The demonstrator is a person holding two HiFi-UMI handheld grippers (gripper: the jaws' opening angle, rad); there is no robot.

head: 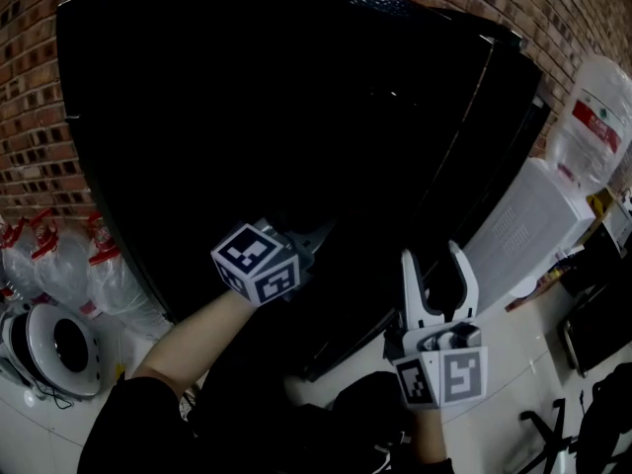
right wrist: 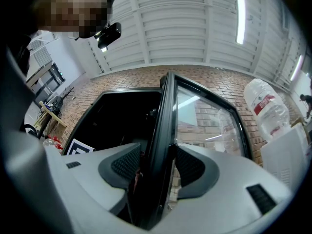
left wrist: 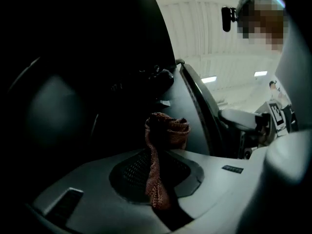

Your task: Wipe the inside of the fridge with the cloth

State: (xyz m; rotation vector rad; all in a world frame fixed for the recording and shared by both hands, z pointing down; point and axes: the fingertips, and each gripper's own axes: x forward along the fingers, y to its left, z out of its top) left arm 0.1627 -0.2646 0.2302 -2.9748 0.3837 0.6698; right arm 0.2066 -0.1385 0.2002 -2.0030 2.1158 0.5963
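Wiping looks barely started: left gripper fingers clench reddish-brown woven cloth at black fridge, right gripper fingers grasp its open glass door.

The cloth is a coarse, reddish knit. The fridge looks glossy black; its door has smooth, reflective glass.

right gripper | jaws closed on fridge door edge | brick wall behind | water bottle right
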